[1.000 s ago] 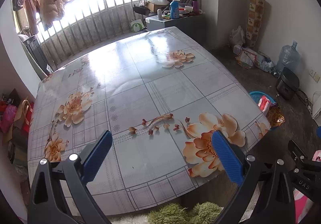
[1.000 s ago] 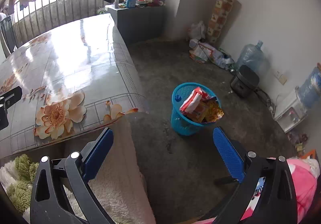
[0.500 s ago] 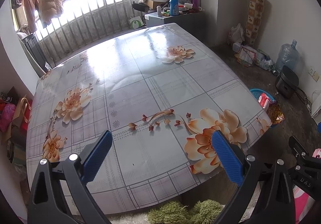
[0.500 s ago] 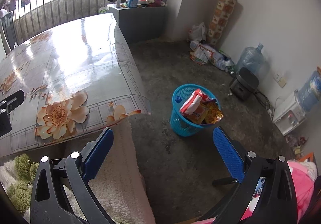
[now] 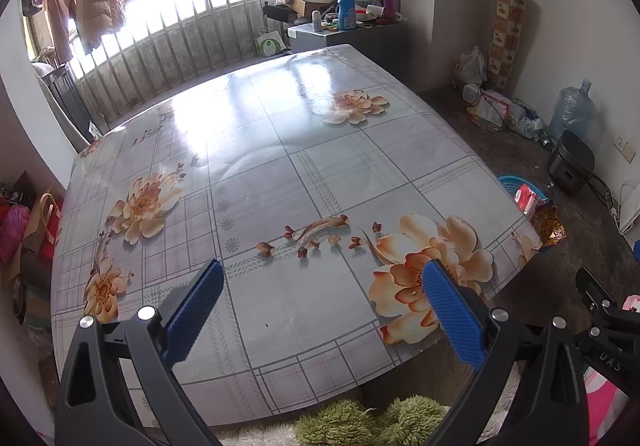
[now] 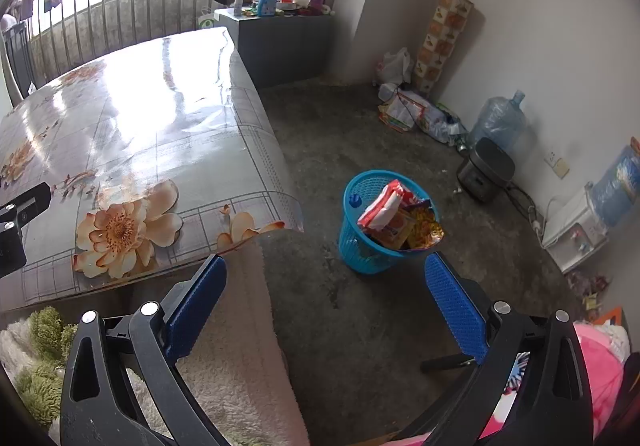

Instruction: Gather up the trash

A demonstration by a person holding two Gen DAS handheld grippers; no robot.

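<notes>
A blue plastic basket stands on the concrete floor right of the table, holding several snack wrappers. Part of it shows past the table's right edge in the left wrist view. My right gripper is open and empty, above the floor and short of the basket. My left gripper is open and empty, above the near edge of the flowered table. I see no trash on the tabletop.
A black cooker, a water bottle and bags line the right wall. A grey cabinet with bottles stands behind the table. A white fuzzy cover lies below the table's near edge.
Both views have shifted slightly, the table and basket sliding a little lower and nearer in frame. Both grippers stay open and empty.
</notes>
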